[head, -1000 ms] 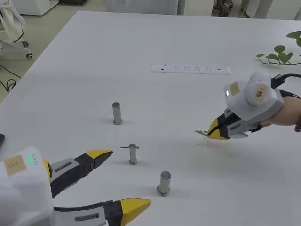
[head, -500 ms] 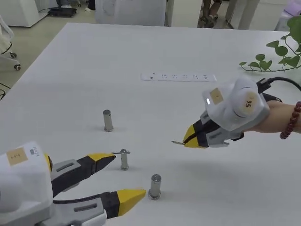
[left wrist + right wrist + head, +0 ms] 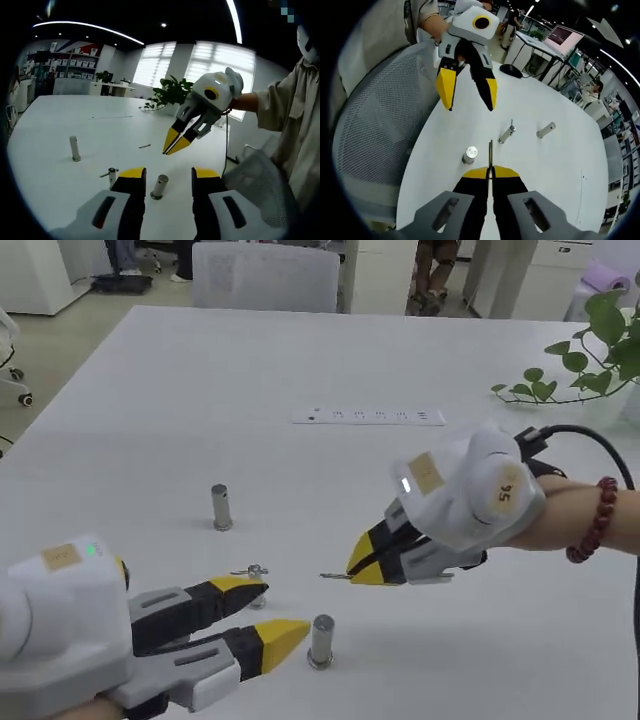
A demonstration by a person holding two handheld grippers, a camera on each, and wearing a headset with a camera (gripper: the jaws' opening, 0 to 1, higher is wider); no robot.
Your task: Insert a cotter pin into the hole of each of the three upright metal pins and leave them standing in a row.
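Head view: white desk (image 3: 300,360), three pins upright in a slanting row that runs toward the near edge: far metal pin (image 3: 221,507), middle metal pin (image 3: 257,572), near metal pin (image 3: 321,641). The middle one has a fitted cotter pin (image 3: 240,571) crosswise through its top. The left gripper (image 3: 265,610) is at the near-left corner, jaws spread wide, gripping nothing. Its upper tip overlaps the middle metal pin and its lower tip is just beside the near metal pin. The right gripper (image 3: 362,567) comes in from the right edge, raised off the desk, tips pinched on the held cotter pin (image 3: 335,576). That pin sticks out level toward the middle metal pin but is apart from it. There is a bracelet (image 3: 590,533) on that wrist. A power strip (image 3: 368,417) lies toward the far edge, and a plant (image 3: 590,360) is at the far-right corner.

Left gripper view: the left gripper (image 3: 169,175) has its jaws wide, and the near metal pin (image 3: 160,186) stands in the gap between them, untouched. The middle metal pin (image 3: 112,176) is just beside one tip and the far metal pin (image 3: 74,148) is well apart. The right gripper (image 3: 172,146) hangs above the desk with its yellow tips together, angled down.

Right gripper view: the right gripper (image 3: 491,175) has narrow jaws clamped on the held cotter pin (image 3: 490,155), which pokes straight ahead. The near metal pin (image 3: 469,154) is just beside it, with the middle metal pin (image 3: 507,132) and the far metal pin (image 3: 546,130) beyond. The left gripper (image 3: 467,95) is opposite, jaws spread. A mesh chair (image 3: 375,130) sits off the desk edge.
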